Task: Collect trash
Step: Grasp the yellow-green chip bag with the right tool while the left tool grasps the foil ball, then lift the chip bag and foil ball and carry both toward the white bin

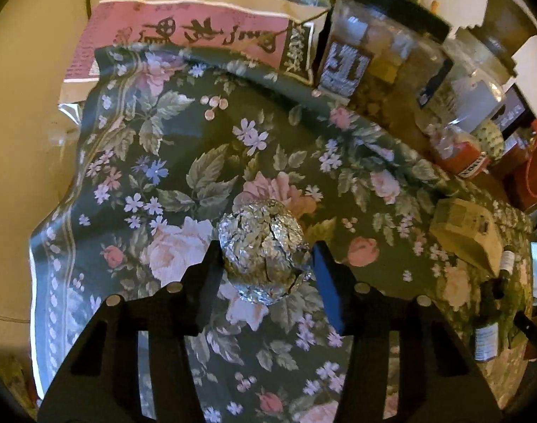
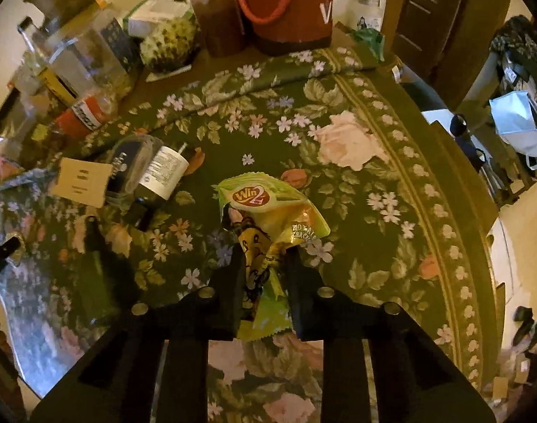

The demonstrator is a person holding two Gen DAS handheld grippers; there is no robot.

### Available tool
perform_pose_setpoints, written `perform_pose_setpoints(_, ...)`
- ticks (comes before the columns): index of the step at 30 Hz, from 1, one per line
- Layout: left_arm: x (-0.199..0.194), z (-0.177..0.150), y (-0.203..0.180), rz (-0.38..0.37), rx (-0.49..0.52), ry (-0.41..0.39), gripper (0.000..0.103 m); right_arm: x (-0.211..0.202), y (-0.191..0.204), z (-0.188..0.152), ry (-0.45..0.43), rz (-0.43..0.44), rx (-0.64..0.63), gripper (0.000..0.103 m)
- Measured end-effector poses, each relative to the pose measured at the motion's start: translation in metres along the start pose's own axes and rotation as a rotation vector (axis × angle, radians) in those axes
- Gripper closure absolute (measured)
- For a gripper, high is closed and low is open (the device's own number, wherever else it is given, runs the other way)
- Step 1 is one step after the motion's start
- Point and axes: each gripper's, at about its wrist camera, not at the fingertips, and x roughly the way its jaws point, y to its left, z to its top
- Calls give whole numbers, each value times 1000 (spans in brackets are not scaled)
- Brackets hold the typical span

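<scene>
left gripper (image 1: 265,257) clamps the foil ball (image 1: 265,252) across its middle above the floral cloth (image 1: 162,134); light, dents easily, so squeeze gently. right gripper (image 2: 265,257) pinches the snack wrapper (image 2: 268,218) at its near end; thin, slippery film, grip a bunched fold

"Win 2" on snack wrapper (image 2: 268,211)

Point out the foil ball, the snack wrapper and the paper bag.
foil ball (image 1: 265,250): left wrist view, crinkled top face.
snack wrapper (image 2: 265,208): right wrist view, printed front near the logo.
paper bag (image 1: 198,31): left wrist view, pink printed panel.
</scene>
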Motion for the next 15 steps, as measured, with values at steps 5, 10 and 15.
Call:
perform_pose_setpoints(5, -42, -11, -11, -26, -10, -63, 53, -36, -6, -9, -51, 28, -30, 84)
perform_pose_setpoints(10, -98, -31, -32, -47, -17, -153, 53, -81, -16, -13, -142, 42, -100, 84)
perform_pose_setpoints(15, -163, -60, -64, -70, -14, -265, 53, -125, -33, -18, -237, 85, -164, 84)
